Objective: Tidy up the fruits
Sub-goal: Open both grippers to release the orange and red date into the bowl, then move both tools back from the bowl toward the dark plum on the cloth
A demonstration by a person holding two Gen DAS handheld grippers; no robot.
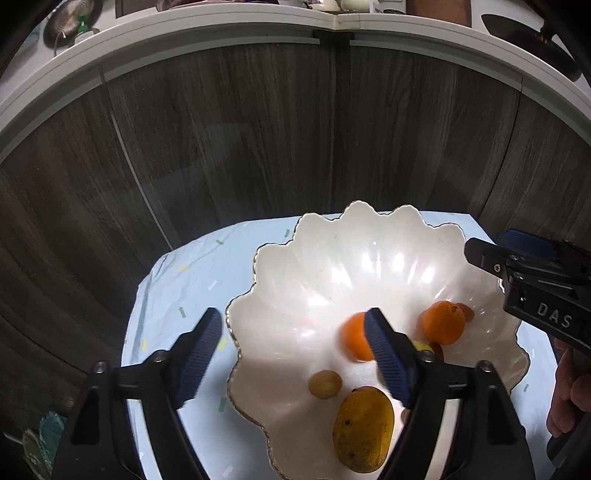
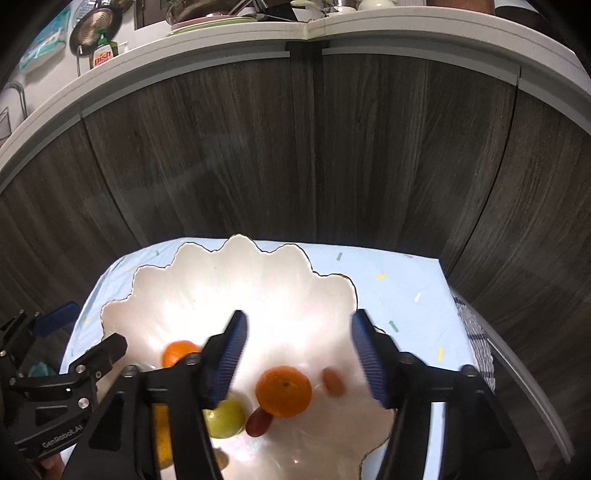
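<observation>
Dark wood-grain cabinet doors (image 2: 303, 155) across the whole back, split by vertical seams. Above them, a pale countertop edge (image 2: 258, 33) curving overhead. Up there: stacked plates (image 2: 207, 24), a green dish soap bottle (image 2: 104, 51), a round metal strainer (image 2: 92, 31) on the wall at far left. Below, a counter under a light blue cloth (image 2: 399, 295) dotted with small coloured dashes; a checked towel (image 2: 476, 339) at its right edge. Strong overhead light, dim at the edges.
</observation>
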